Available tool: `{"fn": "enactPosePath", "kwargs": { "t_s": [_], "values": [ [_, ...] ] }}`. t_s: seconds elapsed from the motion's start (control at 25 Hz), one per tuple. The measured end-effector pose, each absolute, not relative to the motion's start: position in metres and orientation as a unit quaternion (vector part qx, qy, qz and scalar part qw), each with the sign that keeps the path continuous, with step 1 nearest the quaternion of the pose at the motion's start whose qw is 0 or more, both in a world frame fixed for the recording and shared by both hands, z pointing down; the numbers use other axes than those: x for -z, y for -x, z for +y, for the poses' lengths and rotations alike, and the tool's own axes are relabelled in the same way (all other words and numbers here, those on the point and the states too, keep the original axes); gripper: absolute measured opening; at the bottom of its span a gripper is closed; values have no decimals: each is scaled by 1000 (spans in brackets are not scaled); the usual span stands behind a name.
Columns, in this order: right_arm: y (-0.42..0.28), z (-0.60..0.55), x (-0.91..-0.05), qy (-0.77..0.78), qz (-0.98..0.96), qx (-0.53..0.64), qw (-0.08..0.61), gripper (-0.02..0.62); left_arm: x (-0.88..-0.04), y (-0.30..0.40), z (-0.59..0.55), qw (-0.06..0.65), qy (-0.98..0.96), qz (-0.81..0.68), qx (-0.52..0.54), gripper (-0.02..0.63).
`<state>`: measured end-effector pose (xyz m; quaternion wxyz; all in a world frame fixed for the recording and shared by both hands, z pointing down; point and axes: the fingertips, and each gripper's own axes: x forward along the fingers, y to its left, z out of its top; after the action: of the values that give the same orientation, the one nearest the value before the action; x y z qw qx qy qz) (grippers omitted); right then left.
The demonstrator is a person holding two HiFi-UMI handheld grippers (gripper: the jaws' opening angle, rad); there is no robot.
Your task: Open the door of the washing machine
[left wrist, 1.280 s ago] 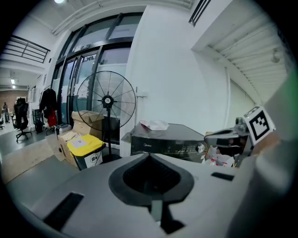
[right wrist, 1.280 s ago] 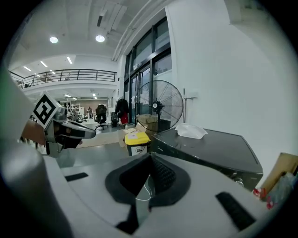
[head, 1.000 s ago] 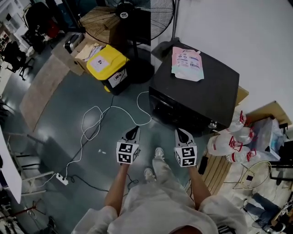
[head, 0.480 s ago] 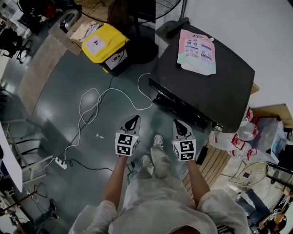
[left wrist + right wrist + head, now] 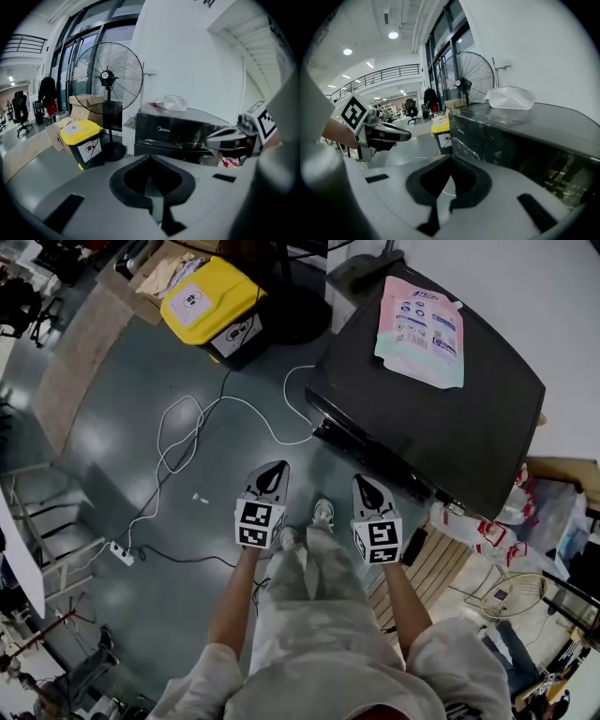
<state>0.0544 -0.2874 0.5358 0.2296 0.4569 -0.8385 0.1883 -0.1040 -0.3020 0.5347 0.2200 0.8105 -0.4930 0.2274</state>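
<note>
Ahead of your feet, to the right, the black washing machine (image 5: pixel 441 418) stands by the wall, its door apparently shut. Your left gripper (image 5: pixel 273 472) and right gripper (image 5: pixel 367 487) hover near its front, touching nothing, each claw pressed together and empty: this looks like the approach. Next, you'd likely spread one claw, find the door's handle and pull.

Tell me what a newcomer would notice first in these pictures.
The big black washing machine at upper right in the head view, a pink pouch lying on its top. In front of it the left gripper and right gripper hang side by side, both shut and empty. A yellow-lidded bin stands at upper left.
</note>
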Motion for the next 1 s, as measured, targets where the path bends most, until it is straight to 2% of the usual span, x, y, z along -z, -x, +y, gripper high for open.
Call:
{"fn": "enactPosePath", "kwargs": {
  "t_s": [1.0],
  "values": [
    [-31, -297, -639, -489, -819, -194, 229, -2, -658, 101, -328, 220, -838, -446, -224, 8]
  ]
}}
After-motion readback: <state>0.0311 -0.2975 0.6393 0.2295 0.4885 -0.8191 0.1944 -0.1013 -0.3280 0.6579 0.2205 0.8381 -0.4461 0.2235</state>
